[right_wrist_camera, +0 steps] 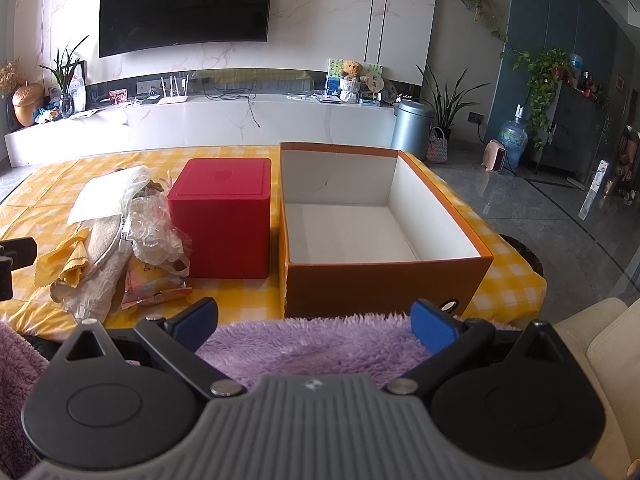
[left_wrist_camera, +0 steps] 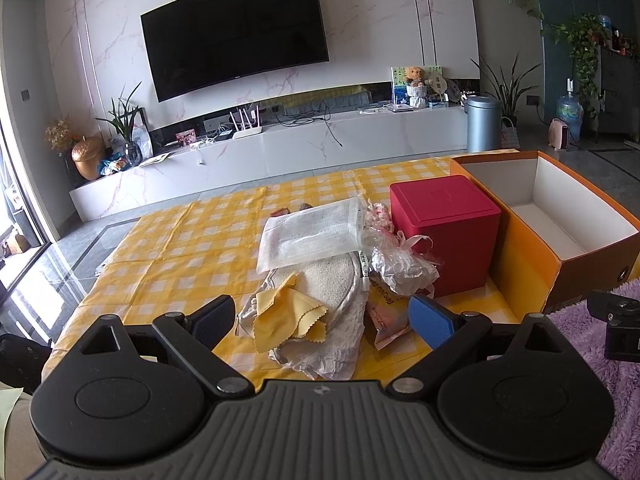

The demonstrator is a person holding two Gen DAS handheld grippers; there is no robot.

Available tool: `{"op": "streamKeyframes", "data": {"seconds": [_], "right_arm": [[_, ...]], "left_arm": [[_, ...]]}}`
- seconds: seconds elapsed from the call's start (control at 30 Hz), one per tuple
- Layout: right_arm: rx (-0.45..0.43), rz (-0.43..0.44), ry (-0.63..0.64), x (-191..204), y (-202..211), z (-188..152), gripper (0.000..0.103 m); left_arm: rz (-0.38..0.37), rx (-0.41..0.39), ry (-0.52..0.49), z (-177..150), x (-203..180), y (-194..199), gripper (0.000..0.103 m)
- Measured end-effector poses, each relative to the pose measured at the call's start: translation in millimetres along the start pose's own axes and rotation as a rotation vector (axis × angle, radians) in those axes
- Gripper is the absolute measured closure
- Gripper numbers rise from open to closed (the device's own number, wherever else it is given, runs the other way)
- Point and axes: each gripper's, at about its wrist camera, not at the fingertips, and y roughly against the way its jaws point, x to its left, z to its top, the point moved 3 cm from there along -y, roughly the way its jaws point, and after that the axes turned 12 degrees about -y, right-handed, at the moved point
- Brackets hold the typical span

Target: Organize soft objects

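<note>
A yellow checked tablecloth (right_wrist_camera: pixel 240 292) faced the TV (right_wrist_camera: pixel 184 4); beside the red box (right_wrist_camera: pixel 224 216), soft clutter (left_wrist_camera: pixel 320 280) lay before my left gripper (left_wrist_camera: pixel 322 320), my right gripper (right_wrist_camera: pixel 316 328), both spread, empty.

On the table (right_wrist_camera: pixel 48 184) are counted: one red box (right_wrist_camera: pixel 224 216), one open orange box (right_wrist_camera: pixel 384 248), one yellow cloth (left_wrist_camera: pixel 290 320), one white mesh bag (left_wrist_camera: pixel 310 236), one crumpled clear plastic bag (right_wrist_camera: pixel 154 232), and one purple fluffy blanket (right_wrist_camera: pixel 312 348) at the near edge.
</note>
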Motion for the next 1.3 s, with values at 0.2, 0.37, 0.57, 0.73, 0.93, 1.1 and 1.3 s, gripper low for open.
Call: {"op": "streamKeyframes", "data": {"seconds": [0.2,0.37,0.57,0.73,0.93,1.1,1.3], "right_arm": [[0.0,0.0,0.0,0,0,0,0.002],[0.0,0.0,0.0,0,0,0,0.002],[0.0,0.0,0.0,0,0,0,0.002],[0.001,0.0,0.001,0,-1,0,0.002],[0.009,0.018,0.011,1,-2,-2,0.002],[0.019,0.076,0.027,10,-5,4,0.003],[0.059,0.145,0.06,31,-20,11,0.003]], "left_arm": [[0.0,0.0,0.0,0,0,0,0.0],[0.0,0.0,0.001,0,0,0,0.0],[-0.001,0.001,0.001,0,0,0,0.0],[-0.013,-0.011,-0.002,0,3,0,0.0],[-0.076,-0.031,0.068,-2,33,-2,0.005],[-0.099,-0.003,0.1,-8,51,-9,0.006],[-0.148,0.009,0.118,-11,66,-18,0.014]]}}
